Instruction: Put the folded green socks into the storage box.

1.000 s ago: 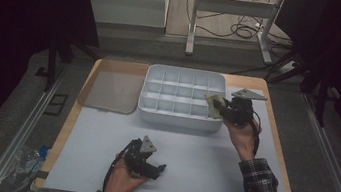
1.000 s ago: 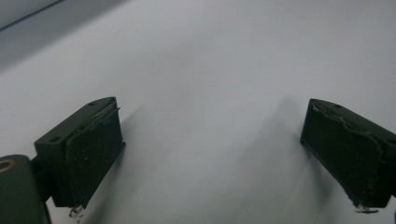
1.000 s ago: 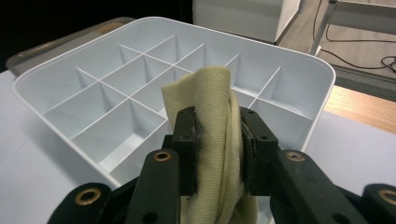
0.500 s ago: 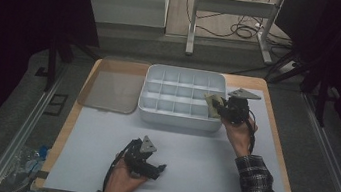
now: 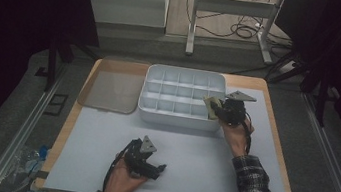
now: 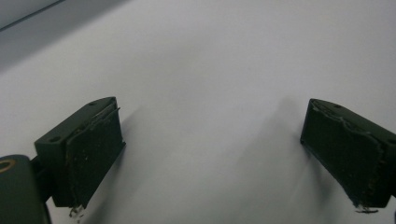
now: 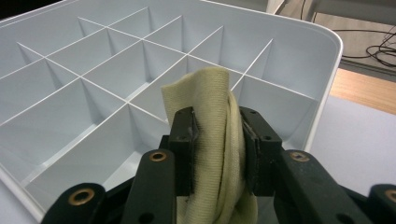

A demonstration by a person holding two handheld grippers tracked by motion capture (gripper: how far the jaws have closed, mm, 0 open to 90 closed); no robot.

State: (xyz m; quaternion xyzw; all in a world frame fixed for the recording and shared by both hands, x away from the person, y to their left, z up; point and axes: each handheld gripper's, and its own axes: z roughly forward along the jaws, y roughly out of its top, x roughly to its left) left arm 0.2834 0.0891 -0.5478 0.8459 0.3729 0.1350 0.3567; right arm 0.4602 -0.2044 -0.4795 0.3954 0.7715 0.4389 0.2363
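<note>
Since the earlier frame, the right gripper [image 5: 216,109] has been lowered slightly over the divided tray [image 5: 149,109]. At 6 o'clock, the left gripper [image 6: 210,158] is held wide apart, gripping nothing. At 3 o'clock, a folded beige cloth [image 7: 219,140] is pinched between the right jaws above the tray's corner compartment.

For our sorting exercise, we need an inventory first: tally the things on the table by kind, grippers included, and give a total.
Divided trays: 1, the white tray
Lids: 1, the clear lid
Cloths: 1, the beige cloth, held over the tray
Grippers: 2, the left gripper and the right gripper
Total: 5
</note>
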